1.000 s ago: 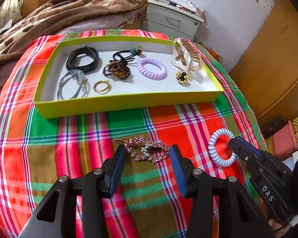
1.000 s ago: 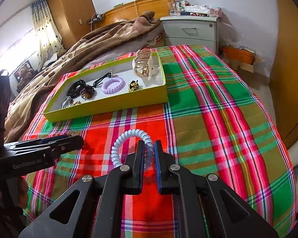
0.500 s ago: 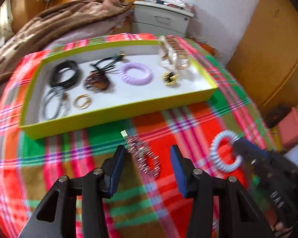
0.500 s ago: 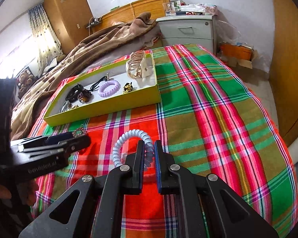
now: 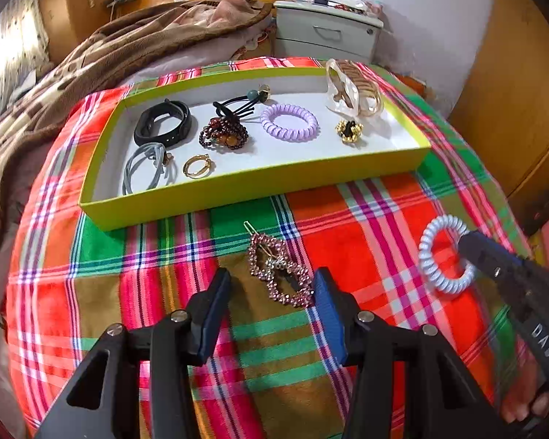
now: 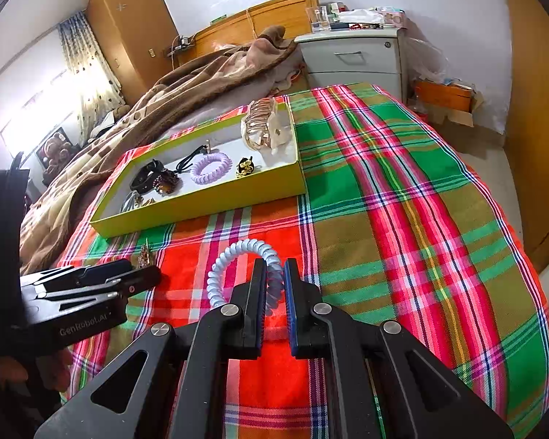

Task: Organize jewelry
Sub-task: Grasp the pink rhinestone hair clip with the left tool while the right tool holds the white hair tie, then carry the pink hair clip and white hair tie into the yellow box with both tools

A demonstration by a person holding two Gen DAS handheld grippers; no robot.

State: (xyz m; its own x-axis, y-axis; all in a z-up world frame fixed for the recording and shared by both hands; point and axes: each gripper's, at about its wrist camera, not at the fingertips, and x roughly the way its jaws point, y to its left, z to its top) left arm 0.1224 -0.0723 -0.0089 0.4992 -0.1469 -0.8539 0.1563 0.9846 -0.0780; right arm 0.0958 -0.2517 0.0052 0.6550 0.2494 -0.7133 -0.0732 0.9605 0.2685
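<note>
**A:** From the left wrist camera, what have I got?

**B:** I see my left gripper [image 5: 271, 289] with its fingers spread wide over the plaid cloth [image 5: 366, 226], not touching anything. The rhinestone hair clip [image 5: 278, 274] lies flat on the cloth between them, nearer the right-hand finger [image 5: 327, 314] and almost against it. Beyond it sits the yellow-green tray [image 5: 238, 190], already holding a purple coil tie [image 5: 289, 122], a black band [image 5: 163, 126], a gold ring [image 5: 197, 165] and other pieces. At the right edge, my right gripper [image 5: 468, 252] pinches the pale blue coil tie [image 5: 444, 256].

**A:** And the right wrist camera?

**B:** There my right gripper [image 6: 274, 274] has its fingers closed on the near arc of the pale blue coil tie [image 6: 238, 267]; the rest of the loop stands out ahead of them. The tray [image 6: 201, 206] is up and to the left, well apart.

**A:** How should I handle it?

**B:** I'd judge the clip needs centring first: shift the left gripper a touch toward the clip's side, lower until the fingers flank it, then close gently, since it is thin and may slide on the cloth. For the coil, I'd lift clear of the tray's wall and let go over bare white floor near the purple one.
</note>
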